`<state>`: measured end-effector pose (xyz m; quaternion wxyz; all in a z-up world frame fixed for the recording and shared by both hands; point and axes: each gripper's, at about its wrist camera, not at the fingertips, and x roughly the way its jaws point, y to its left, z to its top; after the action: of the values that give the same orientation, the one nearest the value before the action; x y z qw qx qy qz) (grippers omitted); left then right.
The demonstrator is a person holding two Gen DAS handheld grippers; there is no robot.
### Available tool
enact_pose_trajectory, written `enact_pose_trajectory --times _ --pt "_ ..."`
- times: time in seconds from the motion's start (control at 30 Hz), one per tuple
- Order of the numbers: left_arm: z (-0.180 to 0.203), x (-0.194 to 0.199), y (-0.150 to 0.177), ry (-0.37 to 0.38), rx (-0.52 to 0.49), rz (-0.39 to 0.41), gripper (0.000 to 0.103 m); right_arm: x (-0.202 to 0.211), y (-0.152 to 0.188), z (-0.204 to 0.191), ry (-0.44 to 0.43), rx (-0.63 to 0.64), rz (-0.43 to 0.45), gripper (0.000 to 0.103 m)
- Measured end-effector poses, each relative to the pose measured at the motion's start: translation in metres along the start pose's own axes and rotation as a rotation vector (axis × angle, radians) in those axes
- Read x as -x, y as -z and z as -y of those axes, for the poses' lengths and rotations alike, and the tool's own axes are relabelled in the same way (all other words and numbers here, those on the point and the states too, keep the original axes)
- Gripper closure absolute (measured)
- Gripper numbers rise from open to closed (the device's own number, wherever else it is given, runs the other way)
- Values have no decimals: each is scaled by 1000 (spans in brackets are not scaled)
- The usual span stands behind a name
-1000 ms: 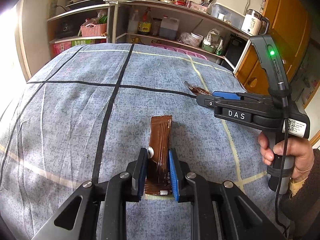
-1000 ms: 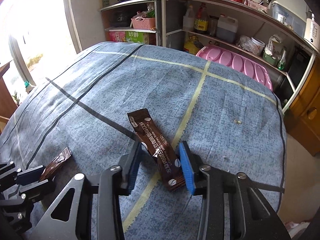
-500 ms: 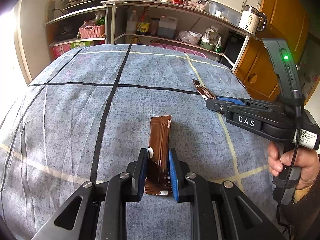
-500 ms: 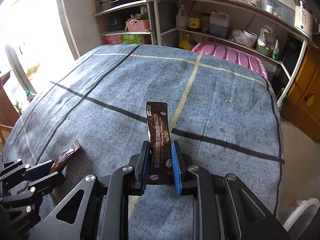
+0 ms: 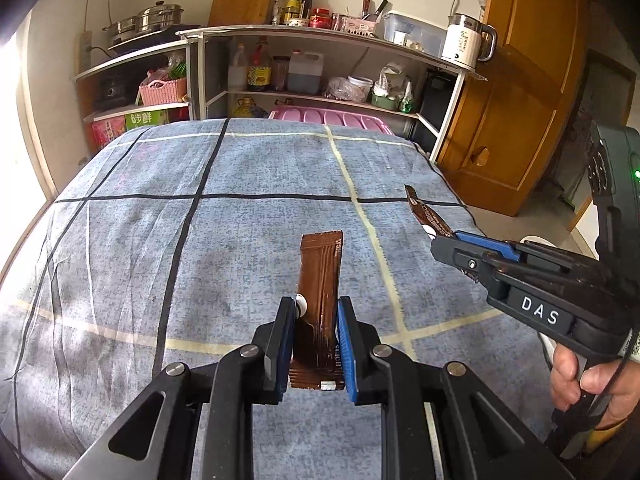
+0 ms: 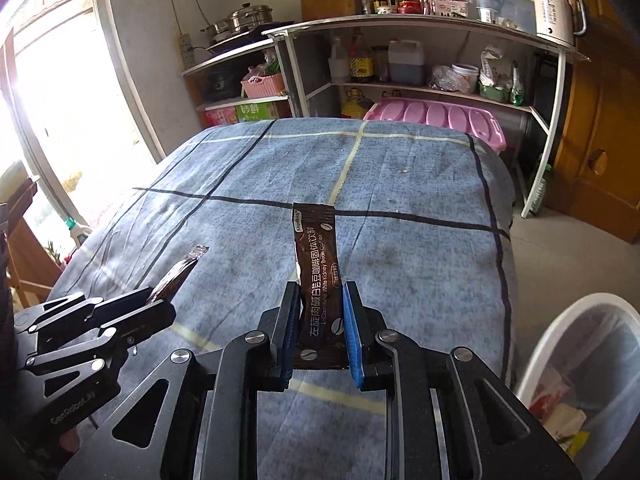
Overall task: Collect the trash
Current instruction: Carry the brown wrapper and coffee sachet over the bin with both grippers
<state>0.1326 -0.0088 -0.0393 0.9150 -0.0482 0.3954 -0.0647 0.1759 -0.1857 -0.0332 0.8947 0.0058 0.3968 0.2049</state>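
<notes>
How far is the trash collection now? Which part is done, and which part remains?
Done: both coffee sachets are picked up off the blue tablecloth. In hand: the left gripper holds a plain brown sachet; the right gripper holds a printed coffee sachet. Left: drop both into the white bin, which already holds some trash.

Home kitchen or pantry corner. Open shelves [image 5: 320, 96] crowded with oil and sauce bottles [image 5: 258, 70], a steamer pot [image 5: 160, 16], a pink basket [image 5: 164, 90]; a white electric kettle [image 5: 466, 46] on top. Wooden cupboard [image 5: 516, 92] at right, cloth-covered table [image 5: 240, 208] in front, lined waste bin [image 6: 580, 360] on the floor.
</notes>
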Motion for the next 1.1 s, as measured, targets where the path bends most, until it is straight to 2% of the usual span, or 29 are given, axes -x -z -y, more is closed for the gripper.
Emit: enact_pose_trajectory --times 0.6,1.1 --pt "94 34 1 109 -138 54 82 102 48 51 97 -169 136 81" --pt "189 27 2 223 -277 37 82 169 87 126 262 -317 187 81"
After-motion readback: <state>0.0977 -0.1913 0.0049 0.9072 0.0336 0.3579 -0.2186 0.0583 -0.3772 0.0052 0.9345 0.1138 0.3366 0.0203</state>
